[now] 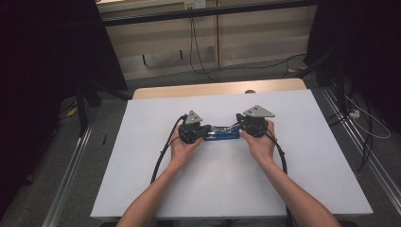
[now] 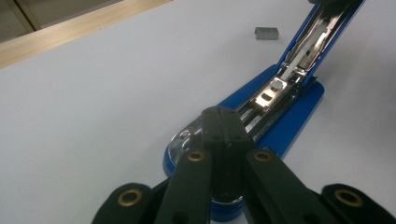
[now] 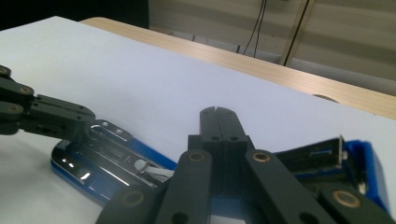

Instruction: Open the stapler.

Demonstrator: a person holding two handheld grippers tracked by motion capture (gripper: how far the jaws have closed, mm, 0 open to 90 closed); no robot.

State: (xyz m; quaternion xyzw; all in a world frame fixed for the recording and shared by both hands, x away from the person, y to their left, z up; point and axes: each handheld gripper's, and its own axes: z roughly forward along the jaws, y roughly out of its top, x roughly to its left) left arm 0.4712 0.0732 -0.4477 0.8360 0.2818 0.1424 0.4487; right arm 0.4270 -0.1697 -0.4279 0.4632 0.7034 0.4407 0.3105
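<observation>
A blue stapler (image 1: 223, 134) lies open on the white table (image 1: 156, 184) between my two grippers. In the left gripper view its chrome-plated base (image 2: 271, 100) lies flat and its upper arm (image 2: 322, 32) rises to the top right. My left gripper (image 2: 222, 112) is shut with nothing between the jaws, its tip over the base's rounded end. My right gripper (image 3: 218, 112) is also shut and empty, above the stapler's other end (image 3: 359, 158). In the high view the left gripper (image 1: 207, 132) and right gripper (image 1: 239, 126) face each other across the stapler. A small block of staples (image 2: 266, 32) lies beyond.
The white sheet covers a wooden tabletop whose far edge (image 1: 217, 89) shows. Cables trail from both grippers toward the person. Dark stands and floor cables (image 1: 364, 118) surround the table.
</observation>
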